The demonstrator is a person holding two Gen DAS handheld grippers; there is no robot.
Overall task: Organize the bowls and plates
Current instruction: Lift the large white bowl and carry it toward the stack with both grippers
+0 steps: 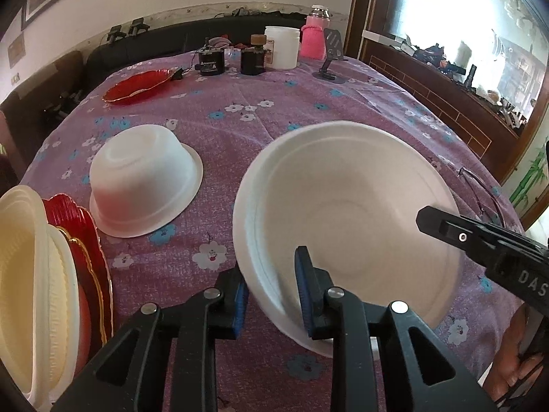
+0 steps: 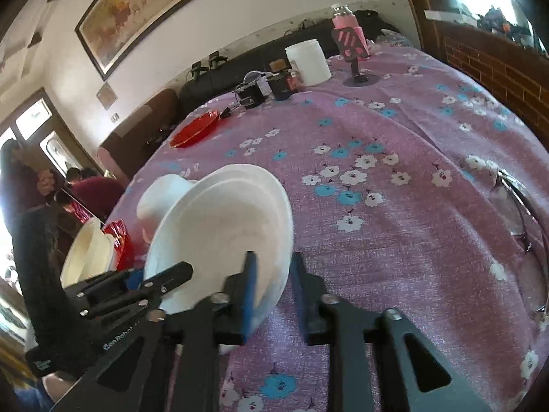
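Note:
A white bowl (image 1: 346, 219) is held tilted above the table, its rim between the blue pads of my left gripper (image 1: 271, 292); the jaws are shut on that rim. My right gripper (image 2: 271, 288) straddles the same bowl's (image 2: 223, 230) opposite rim; one pad is inside the bowl, the other outside with a visible gap. It also shows in the left wrist view (image 1: 480, 240). A second white bowl (image 1: 144, 178) lies upside down on the cloth. A stack of white bowls (image 1: 31, 274) and red plates (image 1: 89, 240) stands at the left edge. A red plate (image 1: 137, 86) lies far left.
The table has a purple flowered cloth (image 1: 274, 110). At the far edge stand a white jar (image 1: 281, 46), a pink bottle (image 1: 314, 34), dark small containers (image 1: 252, 56) and a phone stand (image 1: 331, 58). Eyeglasses (image 2: 521, 226) lie at the right. People show at the left (image 2: 85, 185).

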